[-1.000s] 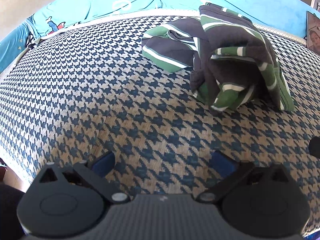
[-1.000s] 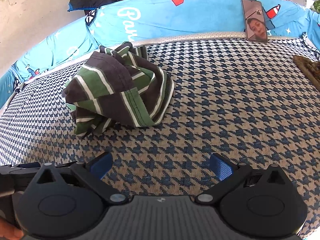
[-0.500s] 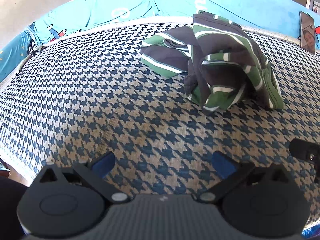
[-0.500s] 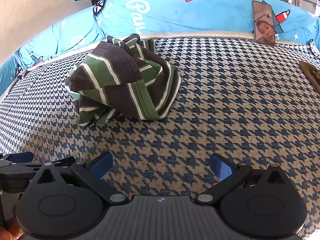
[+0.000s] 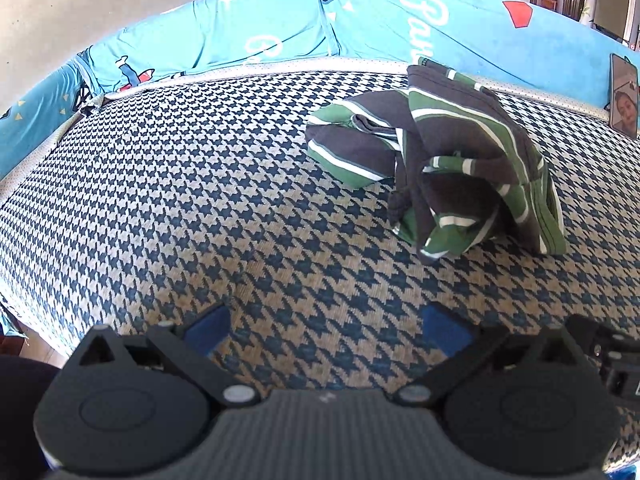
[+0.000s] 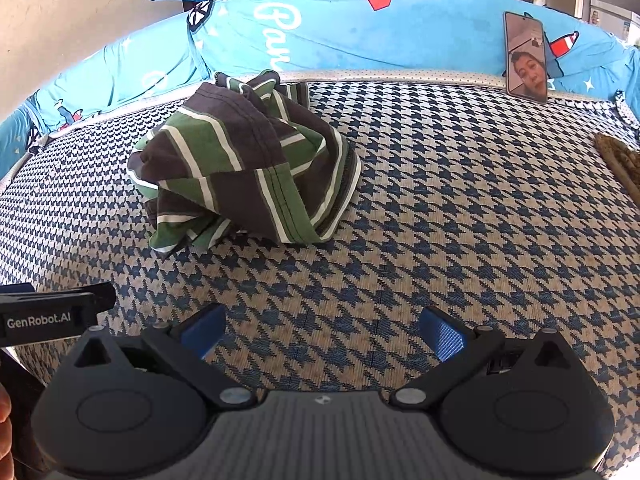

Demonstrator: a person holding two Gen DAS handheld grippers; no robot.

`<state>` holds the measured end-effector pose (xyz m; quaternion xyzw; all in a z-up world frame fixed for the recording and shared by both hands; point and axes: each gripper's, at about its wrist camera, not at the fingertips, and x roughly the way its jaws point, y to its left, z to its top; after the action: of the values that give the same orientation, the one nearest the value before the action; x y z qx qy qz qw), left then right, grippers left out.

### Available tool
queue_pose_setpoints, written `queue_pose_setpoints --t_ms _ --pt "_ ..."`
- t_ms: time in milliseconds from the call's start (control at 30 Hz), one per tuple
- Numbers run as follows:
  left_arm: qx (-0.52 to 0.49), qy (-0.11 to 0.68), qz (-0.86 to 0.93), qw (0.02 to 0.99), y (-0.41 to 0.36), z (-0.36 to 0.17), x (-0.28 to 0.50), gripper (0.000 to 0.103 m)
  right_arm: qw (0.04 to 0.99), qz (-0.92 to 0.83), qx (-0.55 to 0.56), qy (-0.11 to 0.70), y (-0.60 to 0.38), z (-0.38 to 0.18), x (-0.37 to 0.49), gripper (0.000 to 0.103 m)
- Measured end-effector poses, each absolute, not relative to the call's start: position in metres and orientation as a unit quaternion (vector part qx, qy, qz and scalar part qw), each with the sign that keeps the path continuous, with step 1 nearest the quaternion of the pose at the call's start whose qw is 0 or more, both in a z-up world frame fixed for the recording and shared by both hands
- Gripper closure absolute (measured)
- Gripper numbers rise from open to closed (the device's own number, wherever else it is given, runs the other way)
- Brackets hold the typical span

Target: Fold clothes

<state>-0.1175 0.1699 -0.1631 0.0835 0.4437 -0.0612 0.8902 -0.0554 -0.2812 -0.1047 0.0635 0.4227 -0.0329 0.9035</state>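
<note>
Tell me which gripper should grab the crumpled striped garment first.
Probably the right gripper: the striped garment lies nearer its open fingers, slightly left. From the left gripper, also open, it sits farther off to the right.

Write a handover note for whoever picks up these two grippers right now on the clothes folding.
Left gripper: jaws open, holding nothing, above the houndstooth mat.
Right gripper: jaws open, holding nothing, beside the left one.
Striped garment: green, dark and white, crumpled in a heap on the mat near the blue cushion, ahead of both grippers and touched by neither.
A phone leans on the cushion, to the right of the garment.
Done: nothing folded yet.
Left: pick up the garment, spread it flat, then fold it.
</note>
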Motion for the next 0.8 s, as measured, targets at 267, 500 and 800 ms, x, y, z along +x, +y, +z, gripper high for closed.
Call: queue_pose_setpoints --t_ms 267,500,800 --pt "0.077 0.441 -0.064 0.892 0.161 -0.157 -0.119 0.0 0.903 -0.031 0.054 0.426 -0.278 -0.102 -0.055 0.0" --pt "0.077 0.441 -0.063 0.892 0.149 -0.157 -0.12 0.0 0.902 -0.031 0.051 0.427 -0.277 -0.103 -0.054 0.0" --pt "0.074 0.44 -0.057 0.893 0.12 -0.148 -0.119 0.0 0.903 -0.031 0.049 0.426 -0.276 -0.103 -0.053 0.0"
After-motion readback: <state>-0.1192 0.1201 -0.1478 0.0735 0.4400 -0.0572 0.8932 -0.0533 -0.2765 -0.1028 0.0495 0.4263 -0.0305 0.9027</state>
